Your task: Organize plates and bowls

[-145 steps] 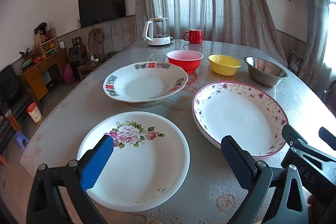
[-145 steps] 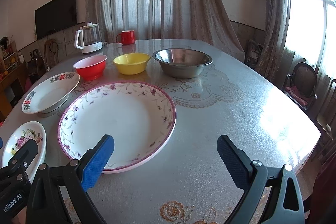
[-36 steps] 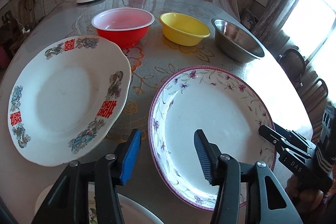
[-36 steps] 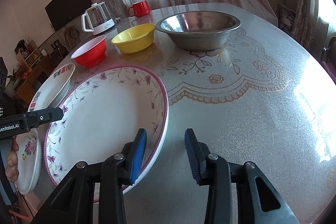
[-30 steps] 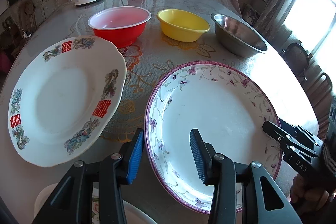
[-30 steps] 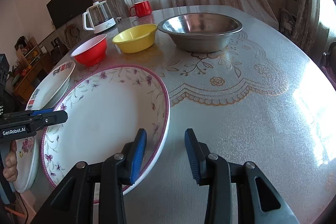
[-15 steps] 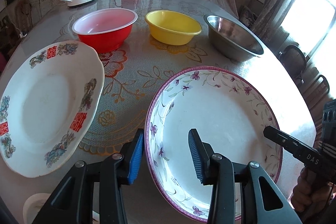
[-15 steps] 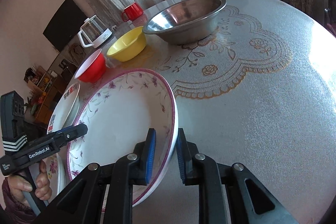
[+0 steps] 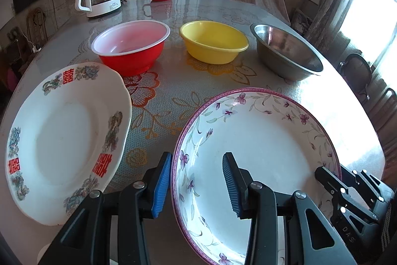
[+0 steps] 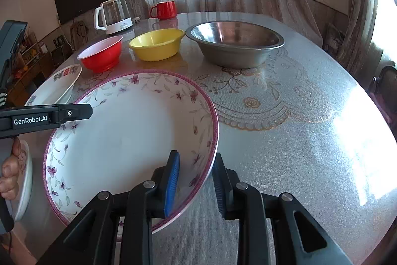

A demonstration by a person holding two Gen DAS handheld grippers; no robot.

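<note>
Both our grippers have travelled from their wide-open hover at the near table edge onto the large white plate with the purple floral rim (image 9: 260,140), and their jaws have narrowed sharply since then. Our right gripper (image 10: 194,180) straddles the plate's right rim, one blue pad inside the dish and one outside; the pads sit close to the rim with a sliver of gap visible, so we cannot tell whether they are clamped on it. Our left gripper (image 9: 196,180) straddles the opposite rim with a clearly wider gap, jaws partly open and not gripping.

We judge this two-sided hold suits the plate's width: one pinch alone would let it tip. The plate looks slightly raised on the right side, though we cannot be sure.

Just left lies the white scalloped plate with red characters (image 9: 64,140), and a rose-patterned white plate (image 10: 24,178) peeks out at the near-left table edge. Beyond stand the red plastic bowl (image 9: 131,51), yellow plastic bowl (image 9: 213,41) and stainless steel bowl (image 9: 285,54) in a row on the glass-topped round table (image 10: 297,128), all unstacked, so sorting has barely begun.
</note>
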